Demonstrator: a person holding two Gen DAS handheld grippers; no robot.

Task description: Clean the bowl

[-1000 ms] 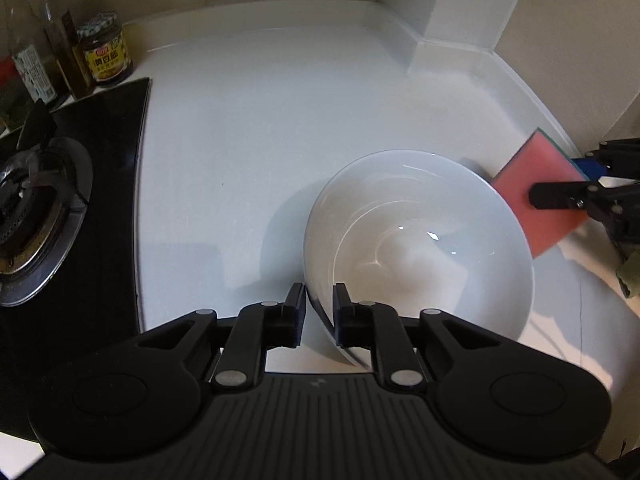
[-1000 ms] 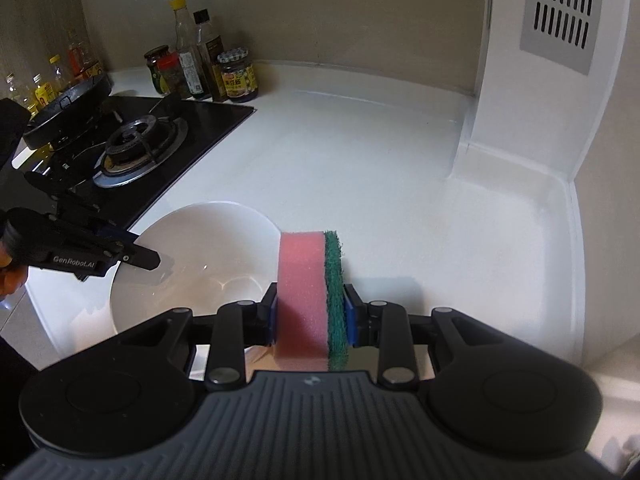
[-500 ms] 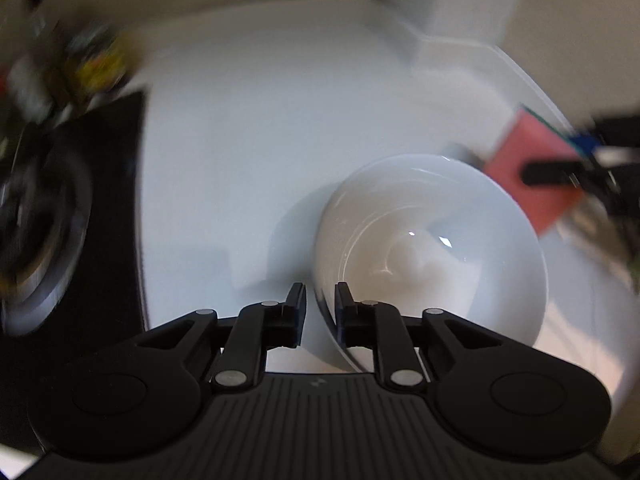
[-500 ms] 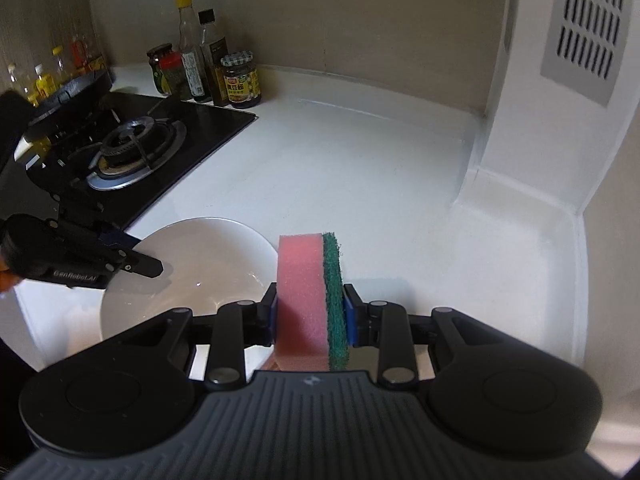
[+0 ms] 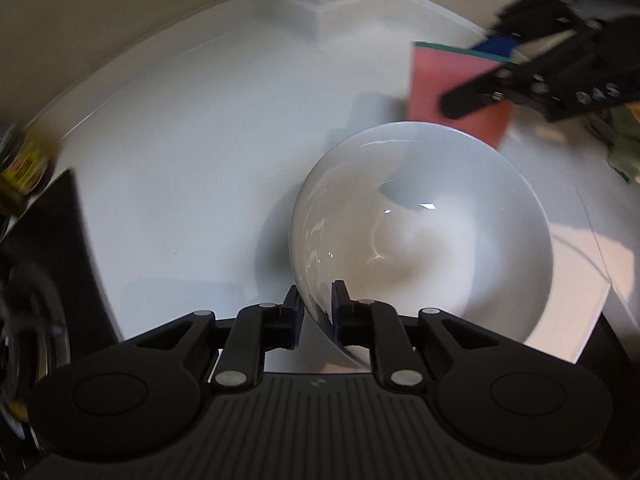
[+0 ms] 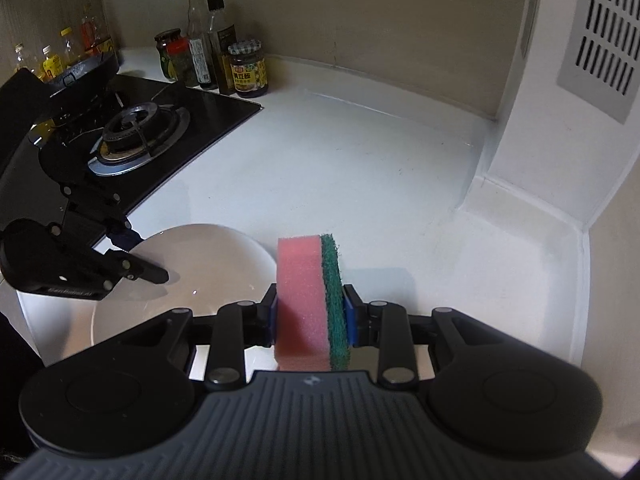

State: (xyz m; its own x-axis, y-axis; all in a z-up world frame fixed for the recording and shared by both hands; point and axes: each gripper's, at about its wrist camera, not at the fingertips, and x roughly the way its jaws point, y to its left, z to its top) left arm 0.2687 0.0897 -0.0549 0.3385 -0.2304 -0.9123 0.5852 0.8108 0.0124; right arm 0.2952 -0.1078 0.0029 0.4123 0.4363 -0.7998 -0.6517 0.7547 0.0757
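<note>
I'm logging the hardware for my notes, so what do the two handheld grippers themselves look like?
Both the left gripper and right gripper are matte black, with ribbed grey bodies, round side discs, silver pivot screws and blue-lined fingertip pads. Seen from the right wrist camera, the left gripper carries small white lettering, too blurred to read. No cables or sleeves show.

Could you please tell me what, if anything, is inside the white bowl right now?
The white bowl, pinched at its rim by the left gripper, shows only glossy reflections and shadows; no food or water visible. The sponge in the right gripper is outside it. The underside is hidden.
</note>
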